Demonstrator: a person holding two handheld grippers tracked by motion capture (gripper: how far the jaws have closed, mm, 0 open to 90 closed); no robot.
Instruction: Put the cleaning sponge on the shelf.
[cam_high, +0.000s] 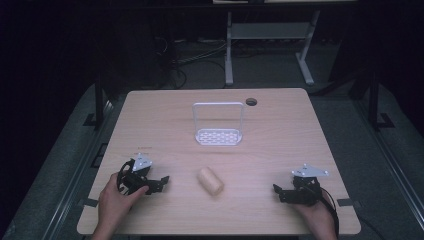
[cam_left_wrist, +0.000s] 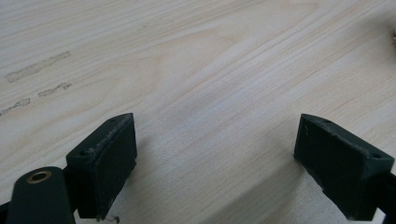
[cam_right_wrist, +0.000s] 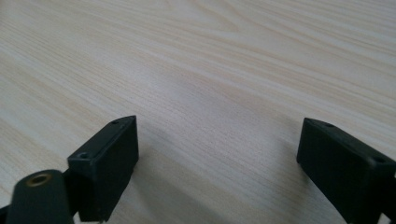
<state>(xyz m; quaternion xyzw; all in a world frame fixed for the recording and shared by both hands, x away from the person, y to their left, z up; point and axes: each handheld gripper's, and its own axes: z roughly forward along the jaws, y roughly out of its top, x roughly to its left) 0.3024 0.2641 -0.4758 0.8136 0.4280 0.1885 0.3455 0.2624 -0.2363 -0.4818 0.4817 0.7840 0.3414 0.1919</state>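
My left gripper (cam_high: 159, 183) rests on the table (cam_high: 280, 150) at about eight o'clock, jaws spread wide with only bare wood between them in the left gripper view. My right gripper (cam_high: 279, 192) sits at about four o'clock, its jaws likewise apart and holding nothing. Both point inward toward the pale bread roll (cam_high: 210, 181), which lies on the wood between them, nearer the left one and touching neither. At twelve o'clock from the roll, well apart, stands a white wire rack (cam_high: 218, 136) with an upright frame. Beyond it, at one o'clock, is a round cable hole (cam_high: 251, 101). I can read no writing or labels anywhere.
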